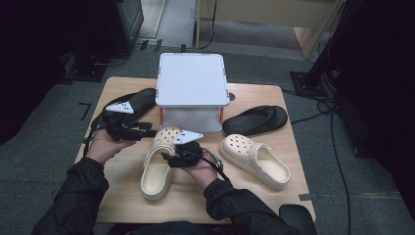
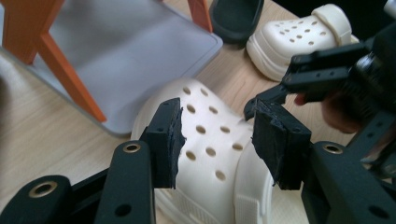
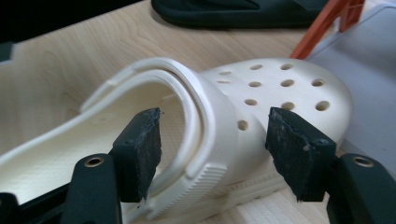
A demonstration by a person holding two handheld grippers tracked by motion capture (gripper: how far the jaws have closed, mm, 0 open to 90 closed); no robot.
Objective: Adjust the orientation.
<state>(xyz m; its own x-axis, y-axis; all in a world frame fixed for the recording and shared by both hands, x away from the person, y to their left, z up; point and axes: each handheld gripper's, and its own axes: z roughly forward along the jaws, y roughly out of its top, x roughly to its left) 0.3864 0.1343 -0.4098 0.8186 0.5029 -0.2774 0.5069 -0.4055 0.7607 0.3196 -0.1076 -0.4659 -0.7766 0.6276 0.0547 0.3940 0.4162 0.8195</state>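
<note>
A cream clog (image 1: 157,164) lies on the wooden table (image 1: 122,196), its holed toe toward the white rack (image 1: 192,81). My left gripper (image 1: 149,131) hovers at the toe from the left. In the left gripper view its jaws stand open (image 2: 215,119) over the holed toe (image 2: 210,144), not touching it. My right gripper (image 1: 167,157) sits at the clog's right side near the strap. Its jaws (image 3: 212,123) are open too, with the strap and side wall (image 3: 210,107) in the gap and the pads clear of them.
A second cream clog (image 1: 254,159) lies at the right, with a black slipper (image 1: 255,119) behind it. Another black slipper (image 1: 142,98) sits left of the rack. The rack's grey lower tray (image 2: 130,51) and orange legs (image 2: 65,70) stand just beyond the toe.
</note>
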